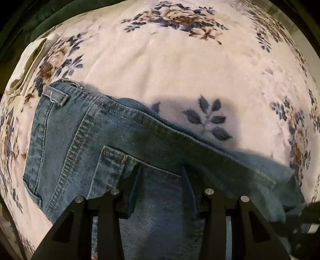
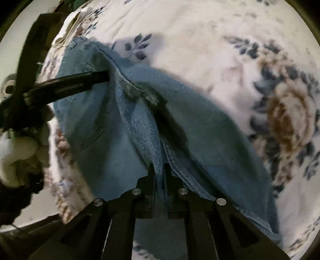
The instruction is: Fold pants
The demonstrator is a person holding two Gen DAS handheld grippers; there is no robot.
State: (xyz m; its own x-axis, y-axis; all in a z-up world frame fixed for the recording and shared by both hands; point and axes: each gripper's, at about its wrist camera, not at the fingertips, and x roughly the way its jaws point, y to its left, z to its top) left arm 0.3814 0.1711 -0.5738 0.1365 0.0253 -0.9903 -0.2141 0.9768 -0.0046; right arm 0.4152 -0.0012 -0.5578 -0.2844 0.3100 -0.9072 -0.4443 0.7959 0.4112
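Blue jeans (image 1: 90, 130) lie on a floral bedspread, with the waistband and a belt loop at the upper left and a back pocket in the middle. My left gripper (image 1: 162, 180) points down at the pocket. Its fingers stand apart, with flat denim showing in the gap. In the right wrist view the jeans (image 2: 200, 130) rise in a ridge toward my right gripper (image 2: 159, 172), which is shut on a raised fold of denim. One left finger (image 2: 90, 80) touches the jeans near the waistband, and a hand (image 2: 24, 148) holds that tool.
The white bedspread (image 1: 180, 70) with blue and brown flowers stretches beyond the jeans on all sides. A dark green cloth (image 1: 46, 18) lies past its far left corner. A cream patterned item (image 1: 34, 54) rests at the bed's left edge.
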